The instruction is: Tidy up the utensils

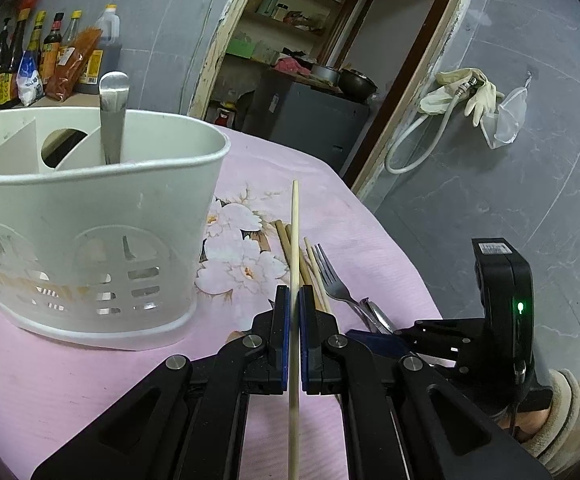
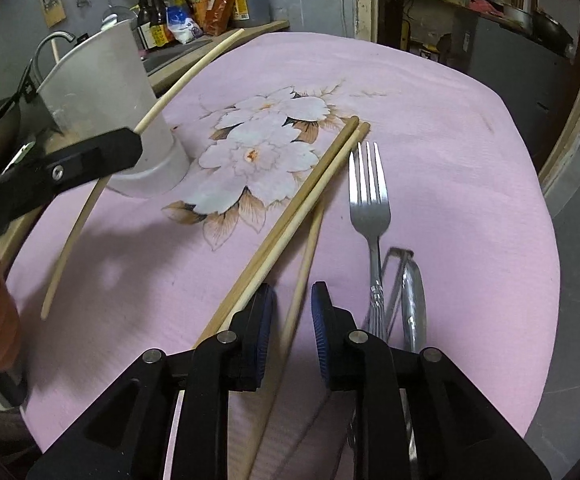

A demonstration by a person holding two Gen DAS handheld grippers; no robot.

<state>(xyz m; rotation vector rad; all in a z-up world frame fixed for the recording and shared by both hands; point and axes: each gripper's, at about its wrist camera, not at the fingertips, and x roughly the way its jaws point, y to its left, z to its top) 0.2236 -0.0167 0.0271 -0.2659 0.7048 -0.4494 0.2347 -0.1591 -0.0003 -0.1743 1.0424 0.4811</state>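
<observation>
Your left gripper clamps one pale chopstick right of the white utensil caddy; your right gripper straddles another chopstick, fingers apart.

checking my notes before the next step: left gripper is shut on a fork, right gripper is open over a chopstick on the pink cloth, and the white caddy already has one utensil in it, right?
One thing is off: the left gripper is shut on a chopstick, as the left wrist view shows. The fork lies on the pink cloth. The rest stands: the right gripper is open over a chopstick, and the white caddy holds one utensil.
</observation>
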